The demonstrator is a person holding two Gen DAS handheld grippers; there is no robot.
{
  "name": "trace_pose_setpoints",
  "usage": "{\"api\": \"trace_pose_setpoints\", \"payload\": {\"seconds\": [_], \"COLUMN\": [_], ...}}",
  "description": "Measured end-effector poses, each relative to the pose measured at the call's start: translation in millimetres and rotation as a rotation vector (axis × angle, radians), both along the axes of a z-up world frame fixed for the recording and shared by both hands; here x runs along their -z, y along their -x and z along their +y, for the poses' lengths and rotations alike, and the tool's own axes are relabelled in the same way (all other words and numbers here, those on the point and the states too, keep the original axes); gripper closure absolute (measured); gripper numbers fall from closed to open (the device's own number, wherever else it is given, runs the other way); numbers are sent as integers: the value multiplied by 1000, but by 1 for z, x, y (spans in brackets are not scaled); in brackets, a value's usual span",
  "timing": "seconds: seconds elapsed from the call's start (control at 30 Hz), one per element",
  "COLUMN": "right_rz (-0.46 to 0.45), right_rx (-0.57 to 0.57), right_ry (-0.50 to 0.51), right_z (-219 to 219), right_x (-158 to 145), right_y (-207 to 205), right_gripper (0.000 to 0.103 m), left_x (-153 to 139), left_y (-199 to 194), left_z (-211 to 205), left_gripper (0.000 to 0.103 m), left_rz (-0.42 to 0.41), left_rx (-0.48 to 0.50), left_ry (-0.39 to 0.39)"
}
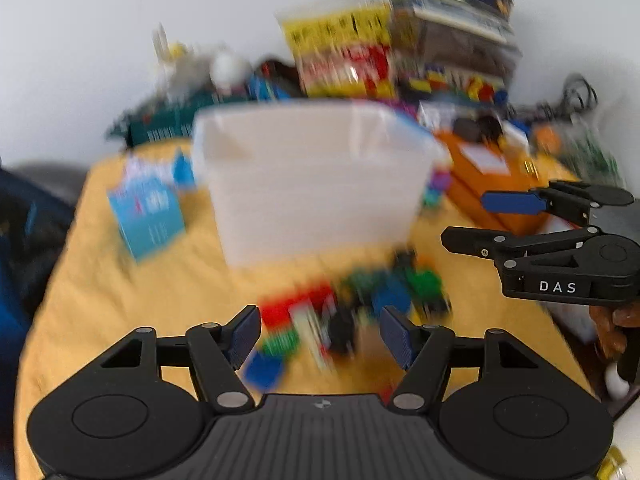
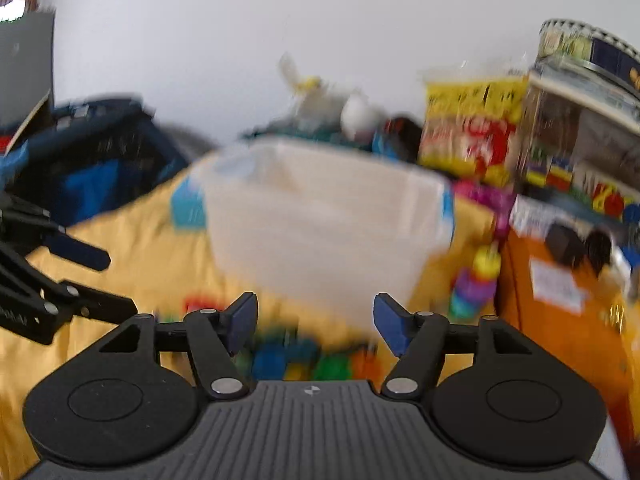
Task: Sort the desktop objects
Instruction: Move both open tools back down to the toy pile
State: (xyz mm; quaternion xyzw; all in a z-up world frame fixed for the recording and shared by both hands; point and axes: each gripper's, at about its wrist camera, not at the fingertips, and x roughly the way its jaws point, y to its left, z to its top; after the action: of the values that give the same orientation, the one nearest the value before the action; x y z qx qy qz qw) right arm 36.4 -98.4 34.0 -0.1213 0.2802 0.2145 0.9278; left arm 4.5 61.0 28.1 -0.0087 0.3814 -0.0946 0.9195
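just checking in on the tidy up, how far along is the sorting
Barely started, by the look of it. Done: nothing I can confirm; the translucent white plastic bin shows no bricks inside, though blur hides much. In hand: nothing; the left claw and right claw are both open and empty. Left: the pile of coloured plastic building bricks still lies loose on the yellow cloth in front of the bin.

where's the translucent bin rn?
The translucent bin stands mid-table on the yellow cloth in both wrist views, just behind the loose brick pile, with a light-blue box to its left.
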Motion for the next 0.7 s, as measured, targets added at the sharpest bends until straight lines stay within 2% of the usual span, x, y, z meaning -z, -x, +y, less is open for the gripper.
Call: {"api": "trace_pose_setpoints", "payload": {"seconds": [0.07,0.13,0.2,0.33,0.4,0.47,0.53,0.57,0.63,0.67,0.7], "right_rz": [73,169,212,312,354,347,336,354,388,388,381], "right_rx": [27,54,91,152,179,184,139,127,98,75,54], "right_ry": [3,-43,-65,-47,-27,6,-7,-10,8,3,-24], "right_z": [-5,-15,-23,-30,-29,-26,-26,-26,-24,-23,-24], "right_x": [17,33,45,69,74,74,76,79,81,79,74], "right_y": [7,12,18,30,32,35,40,39,37,38,38], "right_gripper": [36,36,36,34,14,8,5,8,36,56,63], "left_x": [17,31,42,52,54,54,54,55,55,54,53], "left_y": [10,22,30,35,36,38,38,38,38,38,38], "left_z": [-5,-8,-11,-14,-16,-17,-20,-21,-21,-21,-20], "left_gripper": [34,34,34,34,34,34,34,34,34,34,34], "left_rz": [54,89,107,139,145,138,132,135,139,137,131], "left_rx": [10,4,12,21,21,25,33,34,32,33,32], "left_ry": [-3,3,-1,-39,-32,-27,-32,-36,-37,-35,-35]}}
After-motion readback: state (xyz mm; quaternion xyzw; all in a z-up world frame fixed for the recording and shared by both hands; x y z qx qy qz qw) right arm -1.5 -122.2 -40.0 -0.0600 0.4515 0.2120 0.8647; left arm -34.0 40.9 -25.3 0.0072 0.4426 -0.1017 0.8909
